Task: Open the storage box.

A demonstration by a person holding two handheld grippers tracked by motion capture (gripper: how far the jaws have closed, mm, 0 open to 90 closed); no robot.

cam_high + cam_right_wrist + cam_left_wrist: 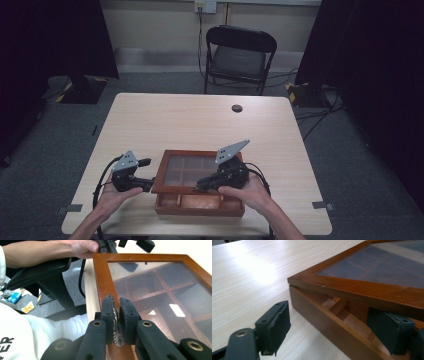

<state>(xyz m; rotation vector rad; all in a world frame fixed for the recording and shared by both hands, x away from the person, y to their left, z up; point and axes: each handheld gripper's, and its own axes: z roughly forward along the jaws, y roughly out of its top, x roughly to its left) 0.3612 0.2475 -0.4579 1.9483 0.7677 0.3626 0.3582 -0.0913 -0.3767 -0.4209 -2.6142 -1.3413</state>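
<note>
The reddish-brown wooden compartment box [199,205] has a matching frame around its tinted glass lid [160,290], and a dull bronze ornate metal clasp [115,325]. The pale, fine-grained wooden table [200,120] lies under it. Both grippers' pads [278,325] are matt black, the triangular top plate [231,150] grey, the person's sleeve [37,332] white with what seems dark lettering.

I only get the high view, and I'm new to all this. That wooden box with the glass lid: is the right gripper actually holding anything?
Observer: Yes. The right gripper is pinched shut on a small ornate metal handle on the lid's front edge.
Operator: Is the lid up at all?
Observer: Slightly. The left gripper view shows a gap between the lid and the box base, with wooden dividers inside.
Operator: And the left gripper?
Observer: The left gripper is open, its jaws straddling the base's side wall.
</note>
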